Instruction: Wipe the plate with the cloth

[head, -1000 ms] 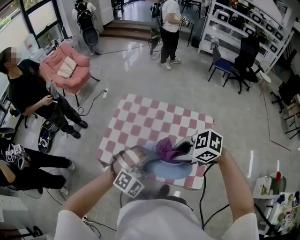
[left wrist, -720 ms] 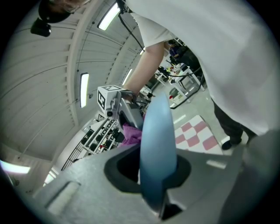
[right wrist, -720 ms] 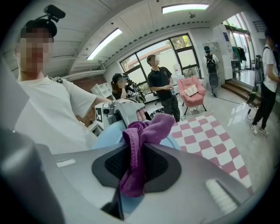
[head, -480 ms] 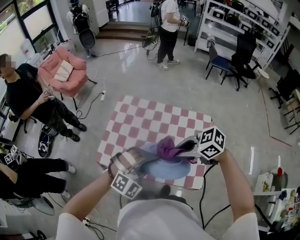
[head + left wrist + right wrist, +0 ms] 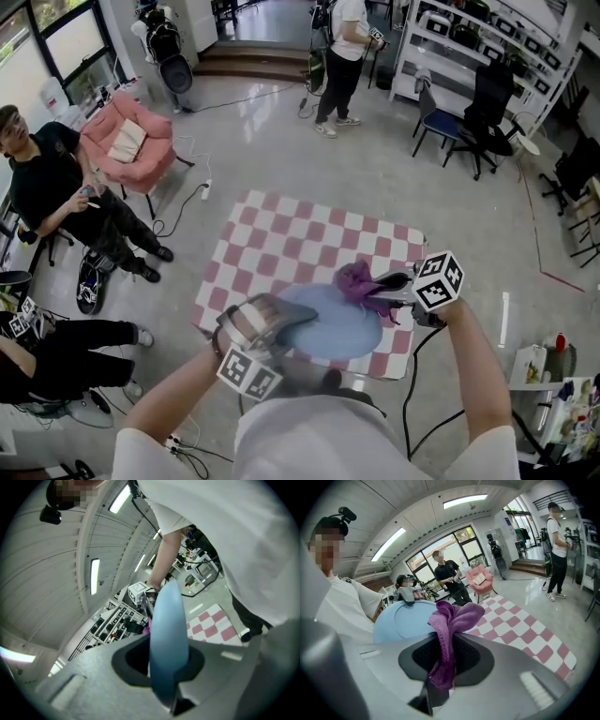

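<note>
**Two grips set, wipe mid-stroke at the plate's far-right rim**

Two holds, both firm. The left hand-held gripper (image 5: 284,322) is clamped on the near-left rim of the blue plate (image 5: 328,328); its own view shows the plate edge-on between the jaws. The right hand-held gripper (image 5: 382,284) is shut on the purple cloth (image 5: 356,278), with the loose end bunched out front.

The plate sits over the front part of the checkered counter (image 5: 281,239). I can't tell whether it rests there or is held just off it. The cloth overlaps the plate's far-right rim, but I can't confirm contact.

Step, as I judge it: wiping is under way, w/ the cloth at one end of a stroke. Next move needs the cloth pressed flat and swept back across the face toward the centre, while the left grip keeps the plate from tipping.

In the way: my own left jaws cover a patch of rim, so that bit needs a regrip. A cable (image 5: 409,375) hangs off the right side, near the counter edge.

Further off are a seated person (image 5: 56,192) by a pink armchair (image 5: 131,141), and shelving (image 5: 487,47). Neither is close enough to matter.
</note>
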`<action>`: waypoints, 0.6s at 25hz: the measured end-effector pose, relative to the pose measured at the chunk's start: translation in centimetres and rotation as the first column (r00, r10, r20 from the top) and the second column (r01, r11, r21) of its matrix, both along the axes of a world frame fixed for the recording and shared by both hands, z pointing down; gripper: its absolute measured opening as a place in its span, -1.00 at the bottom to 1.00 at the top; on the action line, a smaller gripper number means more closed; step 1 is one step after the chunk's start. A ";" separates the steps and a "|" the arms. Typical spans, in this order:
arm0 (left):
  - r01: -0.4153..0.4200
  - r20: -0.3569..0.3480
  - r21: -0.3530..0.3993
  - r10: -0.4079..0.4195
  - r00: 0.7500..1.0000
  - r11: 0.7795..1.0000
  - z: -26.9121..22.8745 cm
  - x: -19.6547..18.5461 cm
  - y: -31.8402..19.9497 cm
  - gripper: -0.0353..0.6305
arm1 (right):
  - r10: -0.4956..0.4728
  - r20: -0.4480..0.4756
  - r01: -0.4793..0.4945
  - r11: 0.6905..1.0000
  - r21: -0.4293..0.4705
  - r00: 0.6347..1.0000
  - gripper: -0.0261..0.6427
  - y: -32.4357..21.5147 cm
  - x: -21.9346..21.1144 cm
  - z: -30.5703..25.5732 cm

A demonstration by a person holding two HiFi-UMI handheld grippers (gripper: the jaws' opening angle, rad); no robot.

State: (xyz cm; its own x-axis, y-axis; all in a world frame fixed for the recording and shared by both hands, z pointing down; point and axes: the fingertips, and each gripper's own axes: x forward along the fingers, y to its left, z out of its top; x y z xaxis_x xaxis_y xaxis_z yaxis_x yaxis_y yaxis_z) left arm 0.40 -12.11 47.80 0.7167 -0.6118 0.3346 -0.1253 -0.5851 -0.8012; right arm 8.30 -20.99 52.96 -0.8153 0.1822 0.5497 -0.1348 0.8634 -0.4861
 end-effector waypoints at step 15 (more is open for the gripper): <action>-0.028 -0.004 0.049 0.029 1.000 0.998 -2.1 1.1 0.0 -0.74 | -0.039 -0.046 0.043 0.994 0.096 0.998 -0.70 -0.9 -2.2 -1.2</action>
State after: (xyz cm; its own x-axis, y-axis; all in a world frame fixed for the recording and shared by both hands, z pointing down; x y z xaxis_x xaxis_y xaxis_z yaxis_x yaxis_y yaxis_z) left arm 1.54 -12.06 45.74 0.7356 -0.6066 0.3015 -0.1131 -0.5488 -0.8283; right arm 6.07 -21.94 51.78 -0.7831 0.1593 0.6012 -0.1172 0.9115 -0.3942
